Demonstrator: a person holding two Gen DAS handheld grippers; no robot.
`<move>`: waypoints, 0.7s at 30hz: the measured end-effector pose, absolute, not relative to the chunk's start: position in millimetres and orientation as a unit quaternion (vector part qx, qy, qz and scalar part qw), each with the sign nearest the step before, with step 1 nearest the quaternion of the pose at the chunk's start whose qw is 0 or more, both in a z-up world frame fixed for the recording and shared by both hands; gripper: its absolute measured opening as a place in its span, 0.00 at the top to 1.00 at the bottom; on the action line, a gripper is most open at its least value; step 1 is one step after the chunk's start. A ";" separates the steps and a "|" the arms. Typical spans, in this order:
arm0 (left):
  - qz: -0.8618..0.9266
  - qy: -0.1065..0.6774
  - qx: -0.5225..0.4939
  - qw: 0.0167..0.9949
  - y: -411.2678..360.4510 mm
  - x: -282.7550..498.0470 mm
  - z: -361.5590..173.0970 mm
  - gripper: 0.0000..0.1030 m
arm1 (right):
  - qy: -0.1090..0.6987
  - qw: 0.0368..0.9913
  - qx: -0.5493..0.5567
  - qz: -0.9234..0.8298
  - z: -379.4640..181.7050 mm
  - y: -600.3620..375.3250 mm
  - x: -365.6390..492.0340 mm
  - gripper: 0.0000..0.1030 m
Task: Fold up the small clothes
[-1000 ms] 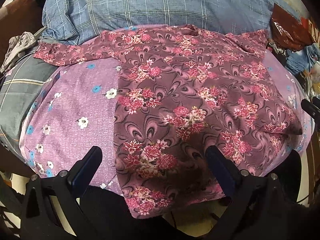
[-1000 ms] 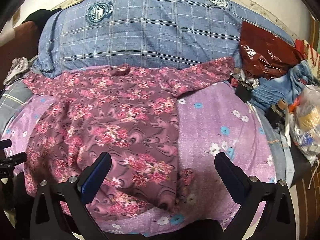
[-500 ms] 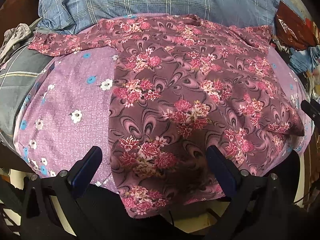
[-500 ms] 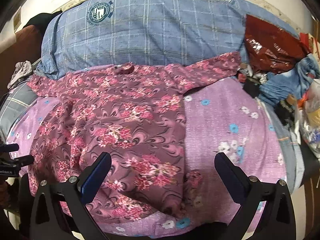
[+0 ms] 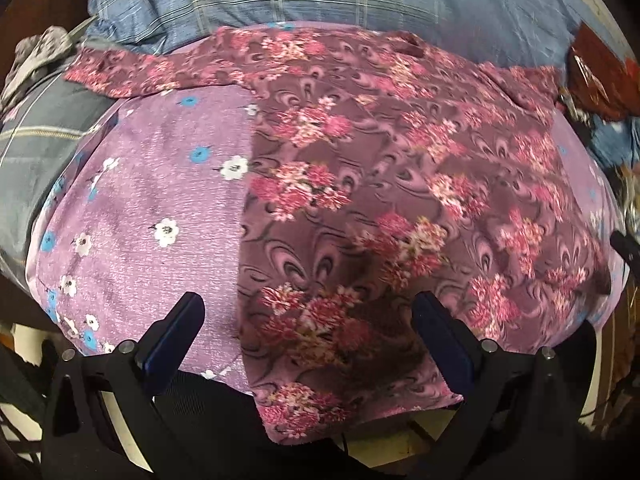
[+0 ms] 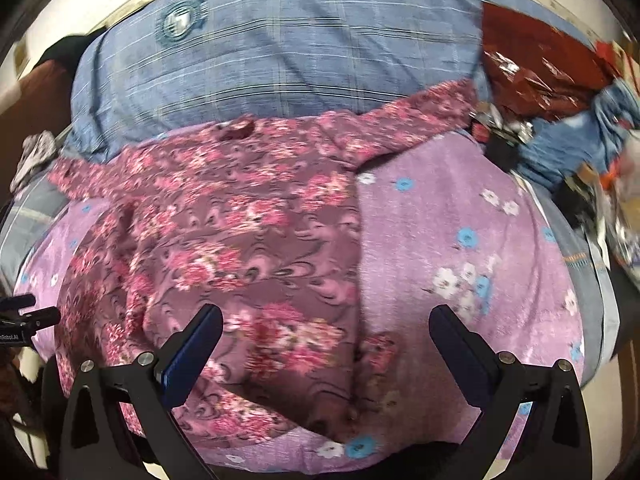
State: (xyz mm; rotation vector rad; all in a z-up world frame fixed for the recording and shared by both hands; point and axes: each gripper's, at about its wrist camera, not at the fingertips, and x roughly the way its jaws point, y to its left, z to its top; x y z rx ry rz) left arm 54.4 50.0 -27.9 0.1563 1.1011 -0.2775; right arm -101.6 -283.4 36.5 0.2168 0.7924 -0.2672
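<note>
— Status of the tongs?

— My left gripper (image 5: pixel 306 330) is spread wide, nothing between its fingers. It hangs over the near hem of the floral garment (image 5: pixel 380 184). My right gripper (image 6: pixel 326 338) is likewise wide open and empty, above the garment's (image 6: pixel 240 232) right edge.

— Where does the garment lie?

— Spread flat ahead of both tongs on the lilac flowered sheet (image 5: pixel 160 200), sleeves out to either side at the far end, near hem draped over the sheet's front edge. Beyond it, a blue checked pillow (image 6: pixel 300 52). Far right of my right tongs, a red crinkled bag (image 6: pixel 532 68) in clutter.
</note>
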 end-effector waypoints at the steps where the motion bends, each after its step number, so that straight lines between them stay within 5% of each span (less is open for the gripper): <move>1: -0.131 0.520 0.071 0.841 51.0 54.7 -27.8 0.00 | 0.383 0.907 0.109 -0.133 37.0 -286.9 -104.5 0.00; 13: -0.136 0.529 0.074 0.834 52.0 55.6 -35.2 0.00 | 0.393 0.898 0.130 -0.149 29.0 -312.3 -118.2 0.01; 21: -0.055 0.524 0.054 0.848 119.1 72.6 -29.1 0.00 | 0.403 0.901 0.124 -0.100 23.2 -323.5 -134.5 0.00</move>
